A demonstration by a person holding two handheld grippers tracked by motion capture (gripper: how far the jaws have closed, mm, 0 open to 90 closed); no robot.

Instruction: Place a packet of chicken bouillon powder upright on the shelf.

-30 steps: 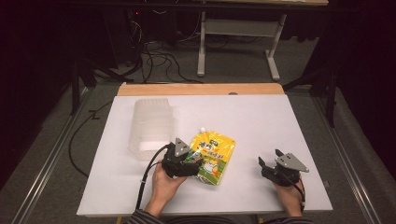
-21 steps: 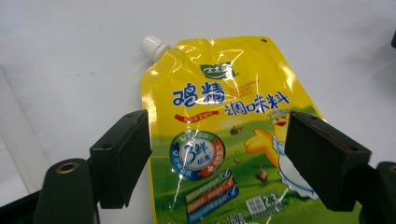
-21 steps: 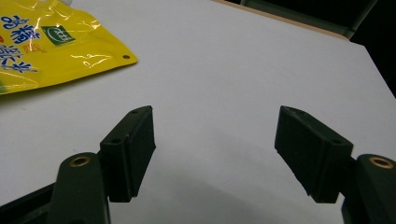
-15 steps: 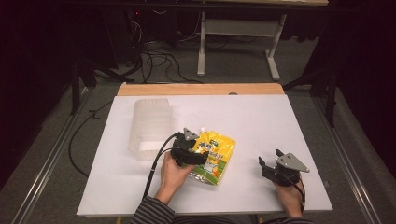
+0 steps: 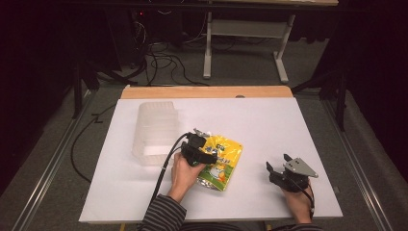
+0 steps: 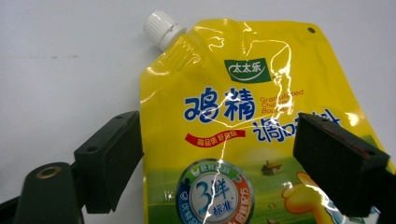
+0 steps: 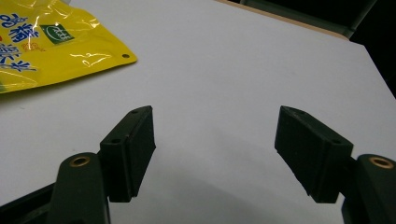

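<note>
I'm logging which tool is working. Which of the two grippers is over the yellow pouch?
The left gripper: its open jaws straddle the yellow pouch. The right gripper is open over bare table.

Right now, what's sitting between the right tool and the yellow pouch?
Nothing: in the high view, bare white table separates the right tool from the yellow pouch.
</note>
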